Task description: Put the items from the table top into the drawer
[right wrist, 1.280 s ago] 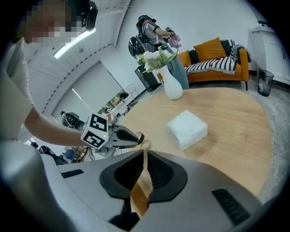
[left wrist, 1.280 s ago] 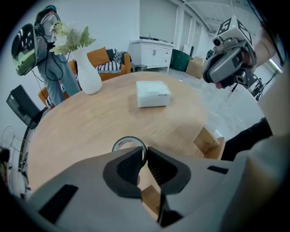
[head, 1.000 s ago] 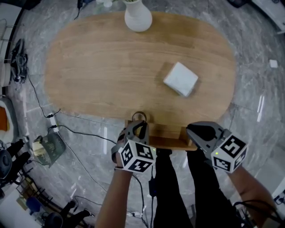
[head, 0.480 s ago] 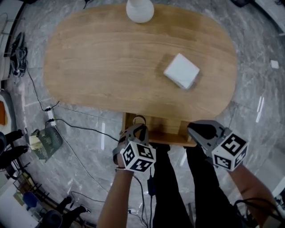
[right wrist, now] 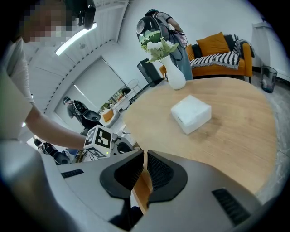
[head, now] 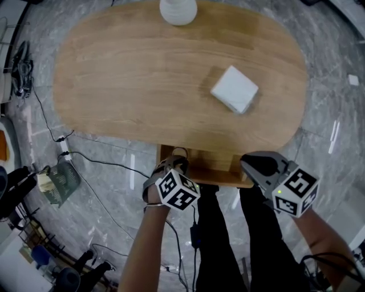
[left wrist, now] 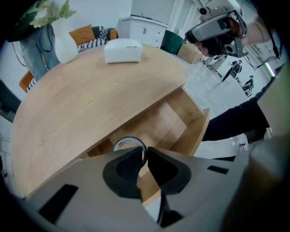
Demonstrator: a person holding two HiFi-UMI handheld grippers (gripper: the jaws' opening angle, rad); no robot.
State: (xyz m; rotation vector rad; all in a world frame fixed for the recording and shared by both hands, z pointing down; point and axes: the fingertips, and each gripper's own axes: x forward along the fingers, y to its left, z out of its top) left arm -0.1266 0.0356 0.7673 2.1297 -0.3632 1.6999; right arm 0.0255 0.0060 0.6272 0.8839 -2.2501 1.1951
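- The left tongs (left wrist: 145, 152) are clamped on the wall of the tape roll (left wrist: 128, 142), which stands on edge between the pads.
- The left tongs point steeply down, so the roll hangs over the left end of the open drawer (head: 214, 166), just inside its rim. Whether the roll touches the drawer floor cannot be told.
- Governing relation: the drawer floor lies straight below the held roll. In my judgement the coming move needs only a short descent and a release, with no sideways travel.
- The right tongs (right wrist: 145, 165) are closed on a wooden drawer wall (right wrist: 144, 188) at the near right corner, which appears to steady the drawer.
- The white box (head: 234, 89) lies on the surface (head: 131, 74), well apart from both tongs and beyond the drawer on its right-hand side.
- The box sits nearer the right tongs than the left. It looks near square from above, so it shows no clear long axis.
- The vase (head: 178, 10) stands at the far edge of the surface.
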